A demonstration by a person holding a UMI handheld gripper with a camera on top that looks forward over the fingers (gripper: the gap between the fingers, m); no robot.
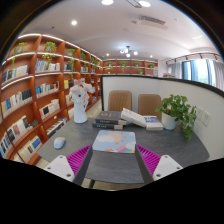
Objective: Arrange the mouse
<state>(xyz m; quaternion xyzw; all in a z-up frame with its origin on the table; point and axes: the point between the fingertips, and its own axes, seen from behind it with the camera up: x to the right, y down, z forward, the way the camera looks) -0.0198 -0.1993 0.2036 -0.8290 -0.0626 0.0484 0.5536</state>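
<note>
A small pale mouse (59, 143) lies on the grey table (112, 165), to the left of and beyond my left finger. A flat colourful mat (113, 141) lies on the table just ahead, centred between my fingers. My gripper (112, 162) is open wide and empty above the table's near part. Its magenta pads (80, 155) show at either side, and nothing is between them but bare table.
A stack of books (108, 122) and loose white papers (140, 118) lie at the far side of the table. A potted green plant (180, 112) stands at the right. Two chairs (120, 100) stand behind the table. Bookshelves (30, 90) line the left wall, with a white robot figure (79, 102) before them.
</note>
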